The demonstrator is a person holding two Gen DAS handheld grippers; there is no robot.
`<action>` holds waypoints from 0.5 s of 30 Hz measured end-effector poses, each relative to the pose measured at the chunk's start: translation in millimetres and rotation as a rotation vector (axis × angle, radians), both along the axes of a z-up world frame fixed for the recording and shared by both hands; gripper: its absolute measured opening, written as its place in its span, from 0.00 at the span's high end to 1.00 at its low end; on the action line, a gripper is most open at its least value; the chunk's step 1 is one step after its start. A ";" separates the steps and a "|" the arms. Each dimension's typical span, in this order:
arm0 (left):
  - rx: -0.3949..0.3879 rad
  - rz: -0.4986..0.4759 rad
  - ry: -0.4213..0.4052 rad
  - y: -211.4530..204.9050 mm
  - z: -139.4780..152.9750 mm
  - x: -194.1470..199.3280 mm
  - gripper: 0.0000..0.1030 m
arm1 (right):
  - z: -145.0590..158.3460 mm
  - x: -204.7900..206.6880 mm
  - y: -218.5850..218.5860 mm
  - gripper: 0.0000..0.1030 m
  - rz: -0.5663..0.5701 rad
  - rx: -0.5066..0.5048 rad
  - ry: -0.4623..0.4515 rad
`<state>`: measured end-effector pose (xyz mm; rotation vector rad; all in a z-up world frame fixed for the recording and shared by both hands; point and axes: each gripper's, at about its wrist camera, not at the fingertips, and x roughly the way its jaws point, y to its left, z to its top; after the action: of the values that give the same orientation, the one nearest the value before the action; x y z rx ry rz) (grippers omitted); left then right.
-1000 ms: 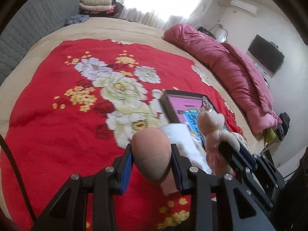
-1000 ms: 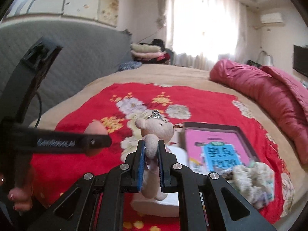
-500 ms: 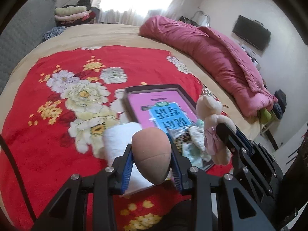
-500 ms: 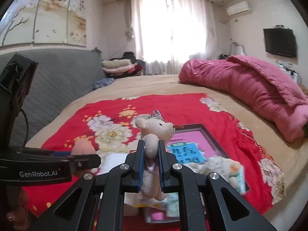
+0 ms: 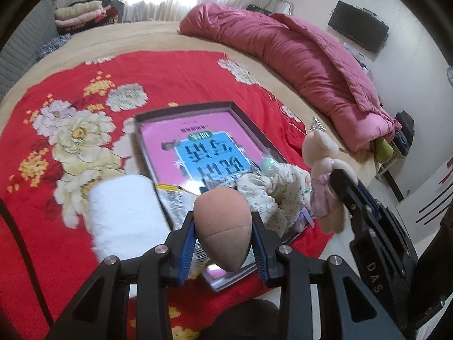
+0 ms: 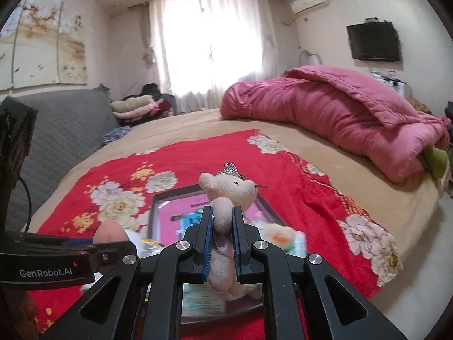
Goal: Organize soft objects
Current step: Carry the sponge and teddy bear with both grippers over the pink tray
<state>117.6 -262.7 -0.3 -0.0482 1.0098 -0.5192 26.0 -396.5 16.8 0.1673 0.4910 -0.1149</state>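
Bed's near edge lies just below the tray [image 5: 256, 131]; bare red blanket [image 5: 175, 70] stretches beyond. Left tool [image 5: 223, 228] grips the sponge egg [image 5: 223, 223] over the tray's near corner, narrow end toward the camera. Right tool [image 6: 222, 221] clamps the upright teddy bear [image 6: 229, 188] above the tray. Only the left view shows the white towel roll [image 5: 124, 212].

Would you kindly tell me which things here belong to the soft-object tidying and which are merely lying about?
Job:
- sponge, in left hand-held gripper
- teddy, in right hand-held gripper
- tray
- scrunchie in tray
- white towel

Lying about:
- pink duvet
- folded clothes
- TV
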 end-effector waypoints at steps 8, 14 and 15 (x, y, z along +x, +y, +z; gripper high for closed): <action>0.014 0.001 0.069 -17.9 -31.5 17.0 0.64 | -9.7 -1.5 -23.5 0.88 -0.054 0.018 0.011; 0.031 0.000 0.124 -18.5 -57.7 25.6 0.64 | -16.4 4.5 -21.4 0.88 -0.028 0.018 0.036; 0.035 -0.004 0.119 -19.4 -58.4 25.3 0.64 | -17.5 5.5 -20.5 0.88 -0.026 0.016 0.039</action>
<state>142.9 -282.1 -58.6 -0.0465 1.1356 -0.5074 31.5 -417.0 -0.7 0.1874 0.5286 -0.1399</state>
